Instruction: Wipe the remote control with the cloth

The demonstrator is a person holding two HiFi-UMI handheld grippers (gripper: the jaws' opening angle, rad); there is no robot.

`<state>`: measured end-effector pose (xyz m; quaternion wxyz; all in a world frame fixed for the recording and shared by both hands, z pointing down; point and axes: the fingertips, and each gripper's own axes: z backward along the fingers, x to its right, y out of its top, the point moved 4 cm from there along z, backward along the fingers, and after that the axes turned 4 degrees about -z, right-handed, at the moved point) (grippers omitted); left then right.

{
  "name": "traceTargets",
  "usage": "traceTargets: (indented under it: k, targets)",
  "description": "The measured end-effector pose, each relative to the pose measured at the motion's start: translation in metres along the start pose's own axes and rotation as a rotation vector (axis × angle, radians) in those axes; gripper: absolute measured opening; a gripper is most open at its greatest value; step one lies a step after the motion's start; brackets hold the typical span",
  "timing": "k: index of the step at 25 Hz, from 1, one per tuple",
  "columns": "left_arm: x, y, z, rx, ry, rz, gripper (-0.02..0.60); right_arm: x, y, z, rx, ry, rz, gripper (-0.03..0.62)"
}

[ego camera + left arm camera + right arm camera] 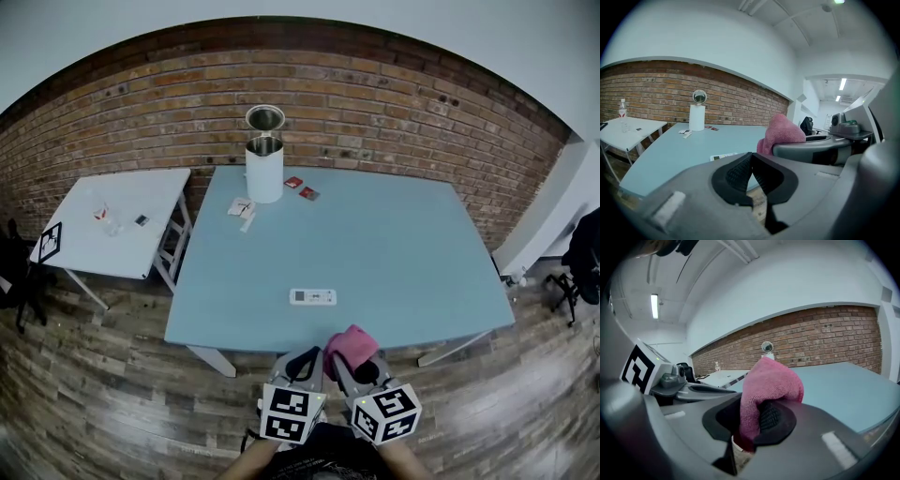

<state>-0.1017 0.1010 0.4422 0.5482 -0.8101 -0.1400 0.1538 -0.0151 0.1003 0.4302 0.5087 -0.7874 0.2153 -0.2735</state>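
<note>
**Cloth (769, 385) pinched in the right gripper (758, 420), remote control (312, 296) lying alone on the table (412, 253)**

The pink cloth is bunched between the right gripper's jaws, which press on it from both sides; a soft hump of it stands up above the pads. It looks like a light, limp, fluffy fabric that will fold around whatever it is pushed against. The present hold low on the bunch leaves that hump free as the wiping face.

The left gripper (750, 169) has its jaws pressed together with nothing between them. It is held just beside the right one, near the table's front edge.

The remote control is a slim white bar lying flat on the blue table, ahead of both grippers and apart from them. It is probably light, stiff plastic, and on so smooth a top it may well skid under a wipe. The left gripper would therefore do best to steady it, either by pinching across its long sides or by pressing down on one end while the cloth works the other.

As for writing, nothing can be read. The remote shows a small dark window at its left end, too small to make out. The papers and red packets (301, 187) beside the white kettle (264, 169) at the far edge are likewise too small.
</note>
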Motion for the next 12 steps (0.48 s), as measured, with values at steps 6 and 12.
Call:
traceTargets:
  k: [6,12]
  targets:
    - [0.0019,0.0,0.0007,0.005,-0.01,0.001,-0.003,-0.0024,0.0011,-0.0006,0.003,-0.003,0.011,0.061]
    - [0.0015,-0.0007,0.0014,0.005,-0.011,-0.002,-0.003,-0.002,-0.0011,-0.0005,0.006,-0.011,0.01,0.061]
